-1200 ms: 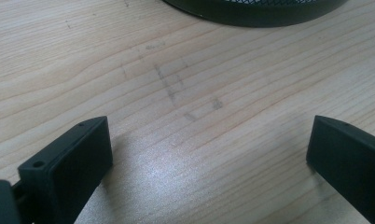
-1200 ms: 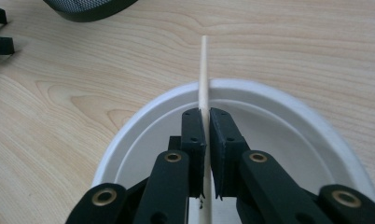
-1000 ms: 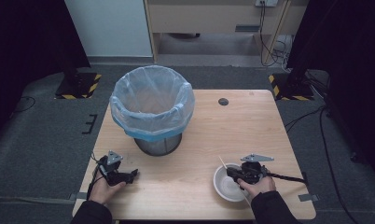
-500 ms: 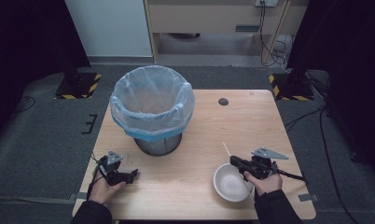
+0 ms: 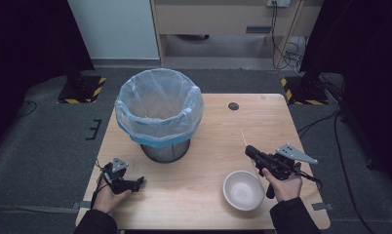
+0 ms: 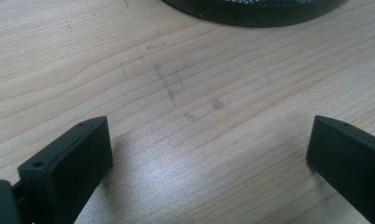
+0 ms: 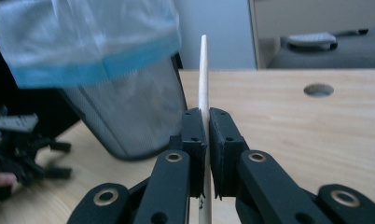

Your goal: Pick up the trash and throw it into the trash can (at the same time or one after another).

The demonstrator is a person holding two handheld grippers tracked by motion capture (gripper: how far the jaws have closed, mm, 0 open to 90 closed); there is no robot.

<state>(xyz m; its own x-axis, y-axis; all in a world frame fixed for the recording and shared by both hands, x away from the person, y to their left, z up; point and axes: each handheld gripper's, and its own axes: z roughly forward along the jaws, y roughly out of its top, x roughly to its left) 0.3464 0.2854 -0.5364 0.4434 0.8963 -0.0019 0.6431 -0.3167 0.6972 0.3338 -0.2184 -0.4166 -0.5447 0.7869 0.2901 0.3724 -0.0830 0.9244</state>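
Two claws work at the near edge of the counter (image 5: 213, 131): the left claw (image 5: 138, 181) rests low on the wood with its jaws spread wide and nothing between them, while the right claw (image 5: 248, 149) is clamped tight on a thin wooden stick (image 7: 203, 74), which pokes out beyond the pads and points toward the far side. Just beside that hand, nearer the person, sits a white bowl (image 5: 243, 189), which looks empty. The stick seems very light, stiff and smooth, likely to snap if bent and apt to swivel or slide in a pinch; the grip sits partway along it, with a long stretch jutting past the pads and more running back between the jaws, and I would judge a hold near the middle steadier than one close to an end. Farther off stands a black mesh bin (image 5: 165, 150) lined with a pale blue bag (image 5: 159, 103), well apart from the stick's tip. Beyond it, a round hole (image 5: 233, 106) marks the counter's far part. No brand, label or writing can be read anywhere.
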